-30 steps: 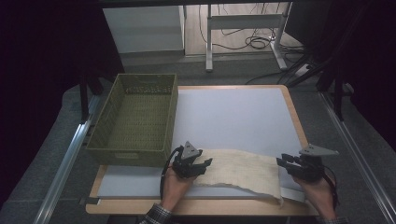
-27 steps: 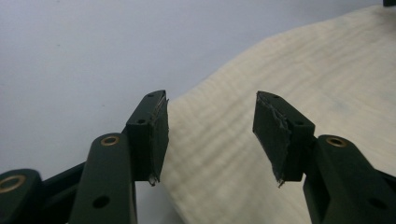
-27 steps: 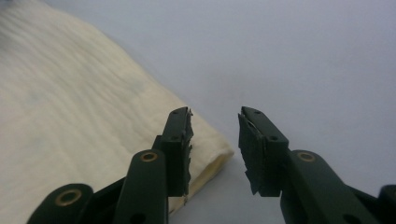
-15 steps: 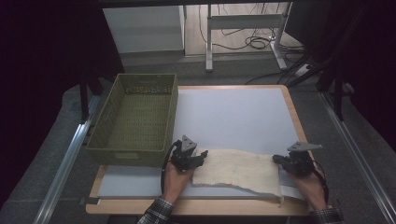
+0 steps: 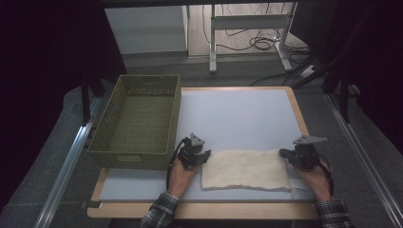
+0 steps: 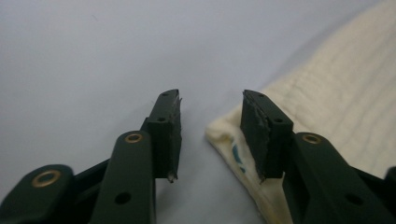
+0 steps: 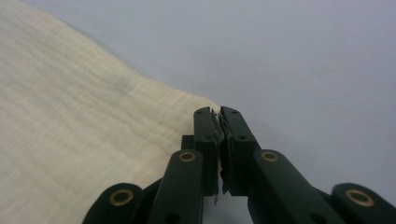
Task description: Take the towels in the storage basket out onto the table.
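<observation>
High view: cream cloth (image 5: 246, 169) is lying flat on the white mat (image 5: 237, 114) between the two grippers. Left gripper (image 5: 203, 157) is sitting at the cloth's far-left corner, right gripper (image 5: 284, 153) at its far-right corner. Green basket (image 5: 138, 121) is standing empty, just beyond and to the left of the left gripper

Left gripper view: jaws are standing apart and have just been closing. The cloth corner (image 6: 224, 135) is lying between them, against the right-hand pad, with a clear gap to the other pad, so no grip yet

Right gripper view: right gripper (image 7: 219, 114) is showing its jaws together, pinching the cloth's (image 7: 84, 121) corner edge between the pads

Progress, as a judgement: one corner is secured, the other is being closed on. Lifting, folding or moving the cloth is all still pending, and nothing is in the basket
</observation>
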`<state>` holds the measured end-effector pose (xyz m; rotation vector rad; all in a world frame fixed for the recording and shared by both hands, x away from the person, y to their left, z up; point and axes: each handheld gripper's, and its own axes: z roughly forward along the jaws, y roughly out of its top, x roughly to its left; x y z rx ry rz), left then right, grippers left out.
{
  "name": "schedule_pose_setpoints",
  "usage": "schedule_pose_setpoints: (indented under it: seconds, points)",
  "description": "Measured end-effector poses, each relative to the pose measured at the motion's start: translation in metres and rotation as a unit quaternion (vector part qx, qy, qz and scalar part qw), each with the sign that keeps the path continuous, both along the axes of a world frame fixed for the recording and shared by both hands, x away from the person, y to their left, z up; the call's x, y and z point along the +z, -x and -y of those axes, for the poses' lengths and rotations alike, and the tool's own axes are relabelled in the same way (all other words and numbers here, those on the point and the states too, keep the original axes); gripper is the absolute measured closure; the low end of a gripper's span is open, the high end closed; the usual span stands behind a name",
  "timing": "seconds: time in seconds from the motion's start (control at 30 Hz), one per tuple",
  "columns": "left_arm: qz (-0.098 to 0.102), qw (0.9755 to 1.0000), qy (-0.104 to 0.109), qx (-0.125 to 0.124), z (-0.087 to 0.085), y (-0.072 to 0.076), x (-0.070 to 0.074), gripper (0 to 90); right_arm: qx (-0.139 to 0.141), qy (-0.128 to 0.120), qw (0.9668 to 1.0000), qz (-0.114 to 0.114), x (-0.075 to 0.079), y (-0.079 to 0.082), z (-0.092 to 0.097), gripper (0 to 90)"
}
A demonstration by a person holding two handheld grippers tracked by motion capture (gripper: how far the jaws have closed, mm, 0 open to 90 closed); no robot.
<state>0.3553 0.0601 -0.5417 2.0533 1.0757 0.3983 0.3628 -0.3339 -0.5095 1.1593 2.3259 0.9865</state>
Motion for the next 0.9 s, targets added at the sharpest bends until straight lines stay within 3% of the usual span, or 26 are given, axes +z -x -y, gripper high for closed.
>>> schedule_pose_setpoints:
  seconds: [0.13, 0.17, 0.23, 0.33, 0.47, 0.63, 0.67, 0.73, 0.8, 0.9]
  points:
    - [0.001, 0.9996, -0.019, -0.023, 0.007, 0.004, 0.003, 84.9, 0.003, -0.001, 1.0000, -0.009, -0.002, -0.001, 0.001, 86.0]
    - [0.006, 0.9994, -0.024, -0.024, 0.008, 0.004, 0.005, 86.1, 0.003, -0.001, 0.9999, -0.011, -0.002, -0.003, 0.001, 86.0]
    - [0.014, 0.9996, -0.014, -0.019, 0.006, 0.002, 0.008, 86.9, 0.004, -0.002, 1.0000, -0.009, 0.002, -0.006, 0.001, 86.2]
    - [0.032, 0.9995, 0.002, -0.004, 0.002, 0.000, 0.016, 86.9, 0.001, -0.001, 1.0000, 0.001, 0.011, -0.015, 0.000, 86.2]
    - [0.061, 0.9979, 0.006, 0.022, 0.002, -0.003, 0.024, 86.7, -0.010, -0.003, 0.9999, 0.009, 0.020, -0.032, -0.001, 86.2]
    - [0.045, 0.9982, -0.028, 0.026, 0.008, -0.018, 0.012, 81.6, -0.022, -0.005, 0.9997, -0.005, 0.010, -0.054, -0.003, 84.7]
    - [0.046, 0.9983, -0.024, 0.025, 0.008, -0.019, 0.011, 78.5, -0.024, -0.005, 0.9997, -0.005, 0.007, -0.056, -0.004, 83.6]
    - [0.057, 0.9982, 0.006, 0.016, 0.006, -0.015, 0.014, 72.0, -0.029, -0.009, 0.9995, 0.001, 0.007, -0.056, -0.002, 77.3]
    - [0.066, 0.9976, 0.017, 0.016, 0.003, -0.011, 0.017, 68.0, -0.032, -0.023, 0.9992, 0.013, 0.011, -0.052, 0.001, 71.6]
    - [0.062, 0.9978, 0.019, 0.017, 0.002, -0.013, 0.018, 65.4, -0.036, -0.027, 0.9988, 0.018, 0.017, -0.047, 0.006, 65.4]
